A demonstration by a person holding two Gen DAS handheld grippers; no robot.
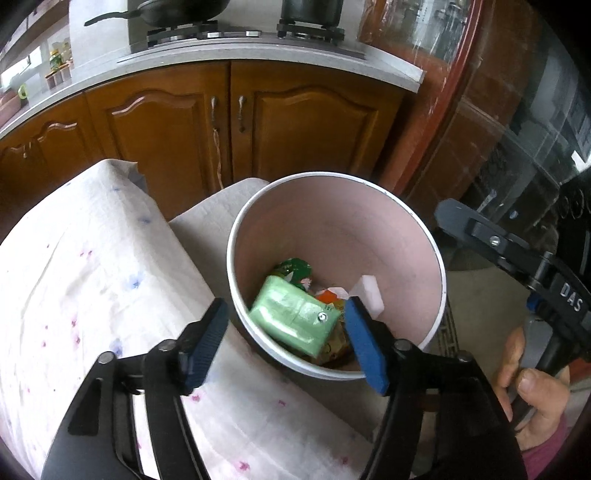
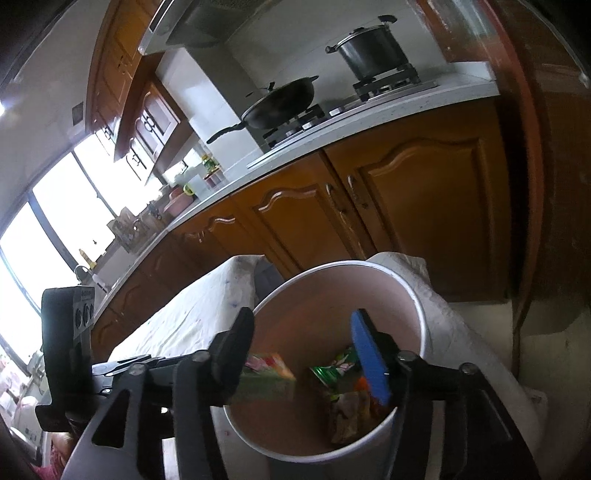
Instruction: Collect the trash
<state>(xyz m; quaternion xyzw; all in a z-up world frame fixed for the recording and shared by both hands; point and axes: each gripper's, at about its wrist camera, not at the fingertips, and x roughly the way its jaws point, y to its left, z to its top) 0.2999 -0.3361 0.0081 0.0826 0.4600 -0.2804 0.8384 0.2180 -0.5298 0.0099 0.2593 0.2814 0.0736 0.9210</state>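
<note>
Both my left gripper [image 1: 286, 341] and right gripper [image 2: 306, 354] hang wide and empty over the bin [image 1: 391, 192], so I should lift straight clear of its rim.

The bin [image 1: 424, 236] stands right of the cloth-covered table [image 1: 92, 277], before the cabinets [image 1: 221, 122].

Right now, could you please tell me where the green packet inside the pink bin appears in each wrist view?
Left wrist view: the green packet lies low of centre, at the bottom of the pink bin, between the open left claw's fingers.
Right wrist view: it shows low and left of centre, partly behind the right claw's left finger.
Shared landmark: the black wok on the stove.
</note>
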